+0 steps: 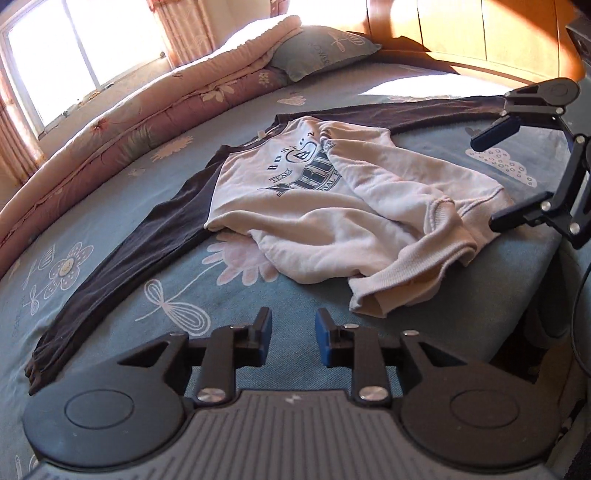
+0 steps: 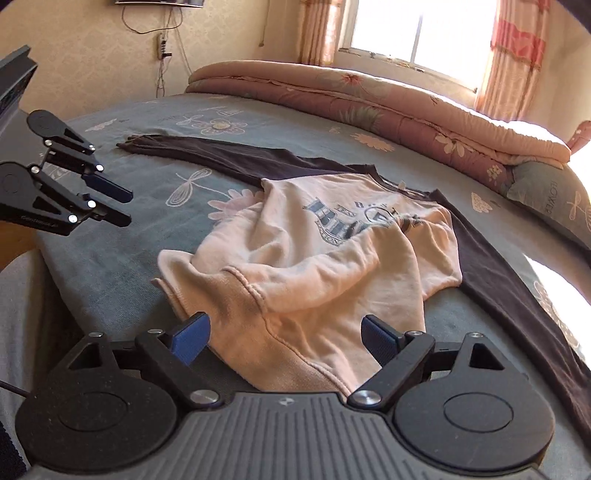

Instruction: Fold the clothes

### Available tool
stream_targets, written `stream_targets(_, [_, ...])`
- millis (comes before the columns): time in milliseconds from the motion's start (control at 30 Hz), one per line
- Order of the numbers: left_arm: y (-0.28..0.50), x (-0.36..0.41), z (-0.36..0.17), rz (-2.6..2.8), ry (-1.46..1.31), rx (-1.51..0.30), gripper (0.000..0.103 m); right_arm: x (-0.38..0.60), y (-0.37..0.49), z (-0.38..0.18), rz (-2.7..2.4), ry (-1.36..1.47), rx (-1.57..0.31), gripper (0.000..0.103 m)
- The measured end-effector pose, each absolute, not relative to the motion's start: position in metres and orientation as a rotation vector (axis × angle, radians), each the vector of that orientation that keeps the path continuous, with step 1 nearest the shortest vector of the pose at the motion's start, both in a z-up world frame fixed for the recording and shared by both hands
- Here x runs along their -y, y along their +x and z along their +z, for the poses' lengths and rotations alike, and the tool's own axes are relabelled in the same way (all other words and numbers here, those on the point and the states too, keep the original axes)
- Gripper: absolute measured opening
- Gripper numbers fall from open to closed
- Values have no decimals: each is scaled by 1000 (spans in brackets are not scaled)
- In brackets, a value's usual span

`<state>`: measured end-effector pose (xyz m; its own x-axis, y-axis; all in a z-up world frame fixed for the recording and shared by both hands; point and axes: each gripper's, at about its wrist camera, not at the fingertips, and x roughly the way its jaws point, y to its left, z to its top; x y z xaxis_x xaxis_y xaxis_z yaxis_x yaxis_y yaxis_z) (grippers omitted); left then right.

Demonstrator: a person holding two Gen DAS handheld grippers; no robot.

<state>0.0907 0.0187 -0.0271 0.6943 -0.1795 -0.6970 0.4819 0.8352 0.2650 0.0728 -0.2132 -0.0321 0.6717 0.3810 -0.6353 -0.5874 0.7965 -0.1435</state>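
One sweatshirt (image 1: 295, 192) reads "TEAM" (rest creased).

Chest print on the sweatshirt (image 1: 295, 173) partly buried under a folded-over flap; lettering readable only in fragments. In the right wrist view, hem of the sweatshirt (image 2: 295, 347) running under the camera housing at bottom centre, far edge lost. Dark sleeve (image 2: 517, 295) cut by the right frame edge. Pillow (image 2: 546, 199) text clipped, too small to read. Dark wall-mounted object (image 2: 159, 2) sliced by the top edge; kind unclear. Window (image 1: 74, 55) blown out, nothing discernible beyond the glass.
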Motion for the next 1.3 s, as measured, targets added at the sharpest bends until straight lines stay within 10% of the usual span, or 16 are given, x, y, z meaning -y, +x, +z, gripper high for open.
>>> stream_targets(267, [92, -35, -28, -386, 345, -729, 53, 103, 71, -51, 791, -772, -577, 80])
stream_targets(400, [88, -39, -32, -416, 292, -748, 59, 78, 70, -80, 757, -1011, -597, 17])
stream_targets(1300, [187, -52, -125, -574, -956, -1074, 65, 227, 107, -42, 682, -126, -702, 25])
